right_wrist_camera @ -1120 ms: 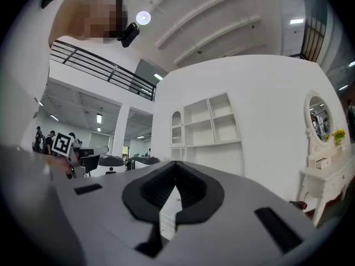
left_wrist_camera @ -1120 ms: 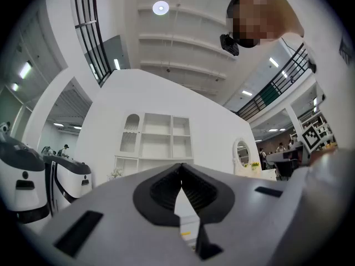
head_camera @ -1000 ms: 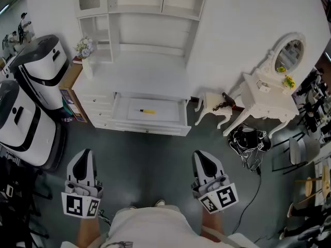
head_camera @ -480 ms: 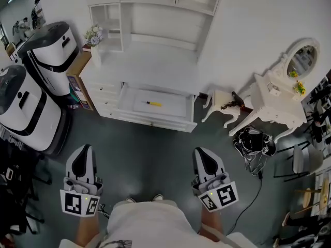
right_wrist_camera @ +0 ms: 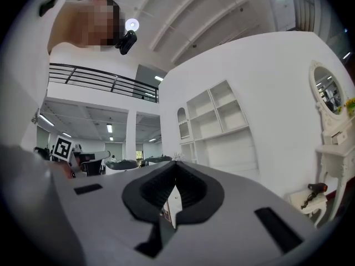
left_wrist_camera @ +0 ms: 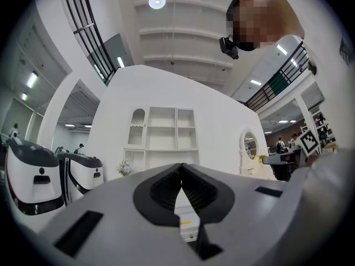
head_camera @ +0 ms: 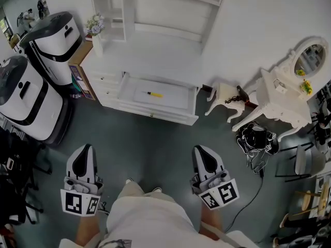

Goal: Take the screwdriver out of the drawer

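Observation:
A white cabinet stands ahead, its wide drawer (head_camera: 178, 98) pulled open. The screwdriver (head_camera: 154, 94), yellow-handled, lies inside the drawer near the middle. A sliver of its yellow handle (left_wrist_camera: 186, 222) also shows through the left gripper's jaws. My left gripper (head_camera: 86, 148) and right gripper (head_camera: 199, 149) are held low over the grey floor, well short of the drawer and pointing toward it. In the gripper views, the left gripper (left_wrist_camera: 180, 165) and the right gripper (right_wrist_camera: 175, 162) have their pads meeting at the tips, with nothing between them.
Two big white-and-black machines (head_camera: 31, 92) stand left of the cabinet. A vase of flowers (head_camera: 95, 25) sits on the cabinet's left end. To the right are a small white stool (head_camera: 225, 94), a dressing table with an oval mirror (head_camera: 282, 99) and a black cable tangle (head_camera: 256, 141).
The cabinet and open drawer have drifted up and to the right in the head view. Both grippers have stayed shut, side by side. A leg now shows stepping forward between them.

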Available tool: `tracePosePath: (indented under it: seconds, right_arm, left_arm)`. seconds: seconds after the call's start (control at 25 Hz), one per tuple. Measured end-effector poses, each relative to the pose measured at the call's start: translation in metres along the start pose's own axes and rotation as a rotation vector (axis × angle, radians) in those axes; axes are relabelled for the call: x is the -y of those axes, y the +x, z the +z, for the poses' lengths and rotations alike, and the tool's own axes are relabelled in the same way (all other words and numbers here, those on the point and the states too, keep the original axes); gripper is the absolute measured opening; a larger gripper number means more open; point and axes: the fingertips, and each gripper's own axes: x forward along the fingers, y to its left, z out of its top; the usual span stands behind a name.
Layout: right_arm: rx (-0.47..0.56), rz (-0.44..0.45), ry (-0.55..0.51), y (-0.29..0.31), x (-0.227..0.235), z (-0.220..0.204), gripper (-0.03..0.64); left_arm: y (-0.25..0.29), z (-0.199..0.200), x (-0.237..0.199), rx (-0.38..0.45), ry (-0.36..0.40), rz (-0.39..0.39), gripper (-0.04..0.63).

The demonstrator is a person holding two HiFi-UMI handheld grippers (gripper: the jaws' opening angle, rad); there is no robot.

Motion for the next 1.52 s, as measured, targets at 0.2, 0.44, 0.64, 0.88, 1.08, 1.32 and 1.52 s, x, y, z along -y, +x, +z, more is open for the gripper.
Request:
tracePosePath:
  seconds: [0.2, 0.44, 0.64, 0.88, 1.08, 1.32, 1.52]
  right_arm:
    - [-0.009, -0.015, -0.001, 0.003, 0.012, -0.002, 0.011]
    - [-0.029, -0.060, -0.003, 0.021, 0.037, -0.009, 0.011]
    - [-0.030, -0.087, -0.007, 0.065, 0.053, -0.008, 0.011]
    - [-0.043, -0.080, -0.025, 0.158, 0.064, -0.008, 0.011]
    - [-0.065, -0.106, -0.058, 0.226, 0.069, -0.004, 0.011]
    - [-0.114, -0.135, -0.061, 0.285, 0.062, -0.015, 0.011]
    - [-0.156, -0.180, -0.044, 0.300, 0.071, -0.024, 0.011]
  left_arm:
    - [0.020, -0.006, 0.004, 0.005, -0.009, -0.018, 0.015]
    - [0.061, -0.027, 0.003, -0.008, -0.041, -0.068, 0.015]
    - [0.109, -0.035, -0.025, 0.005, -0.060, -0.089, 0.015]
    - [0.175, -0.054, -0.082, -0.007, -0.091, -0.109, 0.015]
    - [0.232, -0.071, -0.126, -0.012, -0.129, -0.155, 0.015]
    - [0.288, -0.098, -0.161, -0.028, -0.214, -0.232, 0.015]
    - [0.323, -0.115, -0.164, -0.056, -0.254, -0.283, 0.015]
